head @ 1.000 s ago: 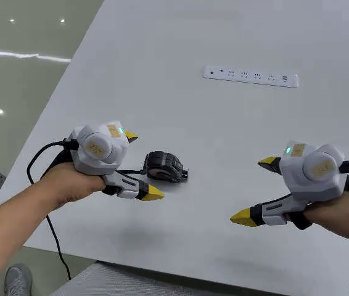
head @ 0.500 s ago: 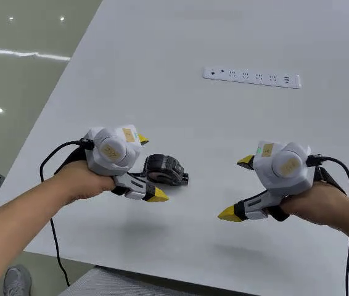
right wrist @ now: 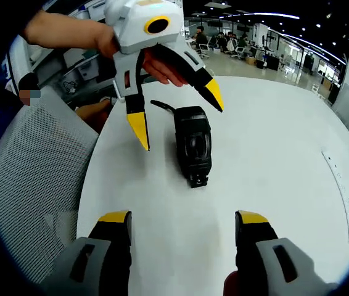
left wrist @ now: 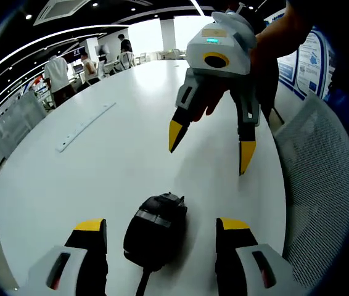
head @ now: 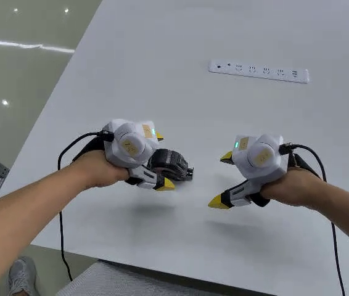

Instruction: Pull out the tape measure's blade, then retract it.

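Tape measure [head: 172, 165], black, lies on the white worktop [head: 224, 111] in the head view, between the wide-spread fingers of the left gripper [head: 164, 160], which a hand [head: 100, 169] holds level and pointing toward 3 o'clock. The right gripper [head: 221, 179] faces it from 3 o'clock, fingers also wide and holding nothing, its hand [head: 291, 188] low over the surface. The worktop's near edge runs close by at 6 o'clock and its left edge slants off at 9 o'clock; bare surface stretches toward 12 o'clock up to a power strip [head: 258, 71]. In the left gripper view the tape measure [left wrist: 156, 231] sits between the yellow-tipped fingers [left wrist: 91, 225] with a gap on each side, and the right gripper [left wrist: 211, 148] hangs open at 12 o'clock. In the right gripper view the tape measure [right wrist: 193, 145] lies at 12 o'clock, well apart from this gripper's open fingers [right wrist: 251, 217], with the left gripper [right wrist: 176, 114] spread above it and a mesh chair [right wrist: 32, 179] beyond the edge at 9 o'clock.
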Available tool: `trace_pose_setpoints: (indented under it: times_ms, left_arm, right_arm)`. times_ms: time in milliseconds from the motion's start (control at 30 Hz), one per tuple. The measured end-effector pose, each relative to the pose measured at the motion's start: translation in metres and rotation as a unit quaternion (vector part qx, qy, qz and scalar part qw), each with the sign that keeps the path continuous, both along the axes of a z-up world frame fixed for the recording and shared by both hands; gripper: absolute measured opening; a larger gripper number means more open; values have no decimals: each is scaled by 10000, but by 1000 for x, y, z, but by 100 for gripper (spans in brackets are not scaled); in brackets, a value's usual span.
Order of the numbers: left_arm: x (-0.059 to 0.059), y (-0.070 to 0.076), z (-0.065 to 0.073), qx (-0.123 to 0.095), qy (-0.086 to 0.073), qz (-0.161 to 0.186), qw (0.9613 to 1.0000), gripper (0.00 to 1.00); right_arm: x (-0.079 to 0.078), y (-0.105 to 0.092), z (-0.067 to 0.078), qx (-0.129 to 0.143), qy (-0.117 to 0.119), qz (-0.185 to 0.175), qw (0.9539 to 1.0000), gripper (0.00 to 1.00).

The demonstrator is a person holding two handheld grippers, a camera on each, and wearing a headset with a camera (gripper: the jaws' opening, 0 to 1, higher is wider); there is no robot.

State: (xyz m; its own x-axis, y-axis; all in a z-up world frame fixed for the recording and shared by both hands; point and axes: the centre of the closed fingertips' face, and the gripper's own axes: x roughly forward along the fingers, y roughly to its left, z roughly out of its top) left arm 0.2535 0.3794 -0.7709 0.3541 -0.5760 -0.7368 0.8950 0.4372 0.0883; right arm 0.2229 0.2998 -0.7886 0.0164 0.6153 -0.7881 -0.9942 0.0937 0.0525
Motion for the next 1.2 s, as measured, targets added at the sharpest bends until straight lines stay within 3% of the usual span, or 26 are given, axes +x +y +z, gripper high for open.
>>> trace_pose_setpoints:
  times_ms: [133, 167, 200, 233, 567, 800, 1200]
  left_arm:
    - [2, -1, -5, -7, 28, -33, 10000, 61]
    - [1, -1, -7, 10, 135, -17, 9999, 57]
    - [-4, 2, -10, 86, 340, 54, 9994, 50]
    - [2, 1, -9, 102, 115, -14, 9999, 49]
    - [1, 0, -15, 208, 133, -177, 9995, 49]
    - [-3, -4, -15, 329, 94, -402, 9986, 47]
    - [1, -5, -15, 523, 36, -654, 9965, 42]
  right_arm:
    - [3, 11, -6, -8, -5, 108, 9999, 60]
    - [4, 14, -8, -2, -34, 153, 9999, 59]
    - [5, 16, -9, -2, -33, 158, 9999, 58]
    - [6, 19, -11, -2, -26, 177, 9998, 57]
    - [13, 32, -27, -77, 35, 302, 9995, 54]
    - [17, 40, -29, -76, -54, 468, 9989, 47]
    - [19, 43, -38, -120, -129, 756, 9970, 38]
